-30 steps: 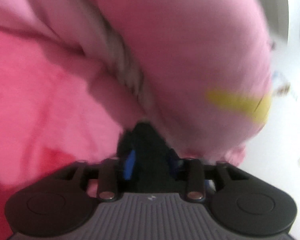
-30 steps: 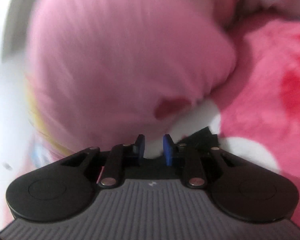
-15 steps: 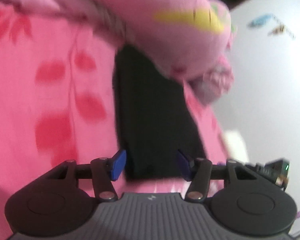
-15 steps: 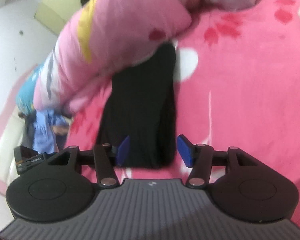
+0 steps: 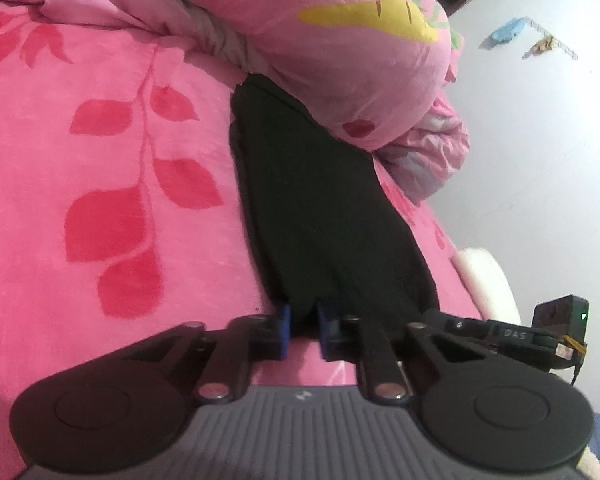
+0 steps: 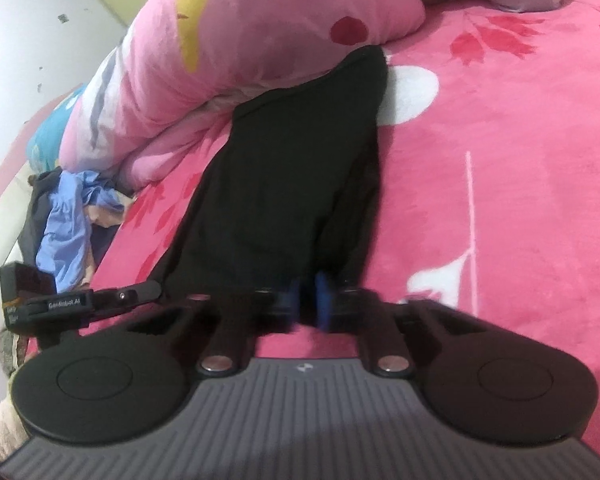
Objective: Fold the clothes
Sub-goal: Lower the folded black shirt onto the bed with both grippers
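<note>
Your left gripper (image 5: 303,322) has its blue pads drawn narrow on the near hem of the black garment (image 5: 320,208), at lower centre of its frame. Your right gripper (image 6: 309,300) pinches the same hem near the garment's right corner, fingers nearly together. The garment lies stretched along the pink floral blanket (image 5: 100,184) toward the upper centre. The pink quilt (image 5: 340,40) overlaps its far end. Crumpled blue clothes (image 6: 68,216) sit at left of the right view.
</note>
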A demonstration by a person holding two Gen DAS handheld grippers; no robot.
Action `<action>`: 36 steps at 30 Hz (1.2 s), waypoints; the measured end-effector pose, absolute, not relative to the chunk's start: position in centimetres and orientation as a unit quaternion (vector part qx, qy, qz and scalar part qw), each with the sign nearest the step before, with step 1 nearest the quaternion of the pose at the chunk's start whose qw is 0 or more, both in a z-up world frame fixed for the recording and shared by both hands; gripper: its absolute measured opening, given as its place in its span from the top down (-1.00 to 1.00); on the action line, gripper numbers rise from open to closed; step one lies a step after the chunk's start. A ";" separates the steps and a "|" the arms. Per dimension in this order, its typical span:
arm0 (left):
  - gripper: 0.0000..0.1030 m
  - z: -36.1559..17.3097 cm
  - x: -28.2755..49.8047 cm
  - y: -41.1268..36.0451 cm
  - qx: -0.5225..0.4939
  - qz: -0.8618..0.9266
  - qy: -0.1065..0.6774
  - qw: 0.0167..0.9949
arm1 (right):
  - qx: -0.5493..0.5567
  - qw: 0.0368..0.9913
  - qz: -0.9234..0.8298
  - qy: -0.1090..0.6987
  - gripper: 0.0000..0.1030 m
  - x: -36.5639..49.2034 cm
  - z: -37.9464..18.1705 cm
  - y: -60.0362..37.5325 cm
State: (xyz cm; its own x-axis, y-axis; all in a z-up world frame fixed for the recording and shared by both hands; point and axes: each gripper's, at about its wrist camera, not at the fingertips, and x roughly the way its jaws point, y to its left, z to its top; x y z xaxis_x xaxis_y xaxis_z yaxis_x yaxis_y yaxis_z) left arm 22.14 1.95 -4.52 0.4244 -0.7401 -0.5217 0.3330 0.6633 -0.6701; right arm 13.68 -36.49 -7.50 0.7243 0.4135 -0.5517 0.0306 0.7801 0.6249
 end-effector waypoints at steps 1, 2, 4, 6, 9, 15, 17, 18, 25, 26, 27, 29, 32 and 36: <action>0.84 -4.4 22.0 2.0 -0.246 -0.336 0.416 0.808 | 0.316 0.875 0.108 0.351 0.94 13.4 -7.3 -36.6; 0.85 -4.2 21.9 2.2 -0.252 -0.343 0.410 0.807 | 0.318 0.876 0.106 0.346 0.94 13.1 -6.9 -36.7; 0.87 -3.6 21.6 2.6 -0.260 -0.358 0.402 0.802 | 0.331 0.876 0.106 0.334 0.95 12.4 -6.2 -37.0; 0.88 -2.6 20.9 3.2 -0.262 -0.372 0.391 0.800 | 0.351 0.872 0.110 0.322 0.95 11.2 -5.4 -37.5; 0.89 -0.8 19.5 4.1 -0.259 -0.387 0.381 0.799 | 0.367 0.867 0.121 0.314 0.95 9.3 -4.3 -37.6; 0.89 1.4 14.1 6.3 -0.254 -0.397 0.386 0.793 | 0.396 0.853 0.144 0.308 0.95 2.9 -2.8 -36.3; 0.88 1.5 11.2 7.6 -0.263 -0.394 0.394 0.788 | 0.408 0.845 0.150 0.311 0.95 0.0 -2.8 -35.5; 0.88 1.4 9.6 8.2 -0.265 -0.391 0.398 0.787 | 0.413 0.841 0.153 0.314 0.95 -1.5 -2.9 -35.0; 1.00 -3.0 0.7 12.3 -0.276 -0.321 0.454 0.784 | 0.451 0.815 0.100 0.349 0.95 -8.0 -7.3 -33.2; 0.99 -3.8 0.3 12.9 -0.276 -0.304 0.463 0.785 | 0.447 0.817 0.086 0.354 0.95 -8.1 -7.8 -33.2; 0.99 -4.1 0.1 13.5 -0.285 -0.297 0.463 0.785 | 0.453 0.816 0.084 0.350 0.95 -8.1 -7.7 -33.2; 0.92 -3.8 -0.5 14.4 -0.299 -0.294 0.450 0.789 | 0.447 0.824 0.079 0.338 0.93 -8.3 -6.7 -33.1; 0.46 -1.5 -1.0 13.2 -0.246 -0.300 0.415 0.823 | 0.370 0.872 0.036 0.317 0.88 -9.0 -4.0 -32.4; 0.19 -0.2 -0.4 9.9 -0.204 -0.319 0.403 0.833 | 0.330 0.896 0.035 0.295 0.88 -9.1 -2.5 -30.6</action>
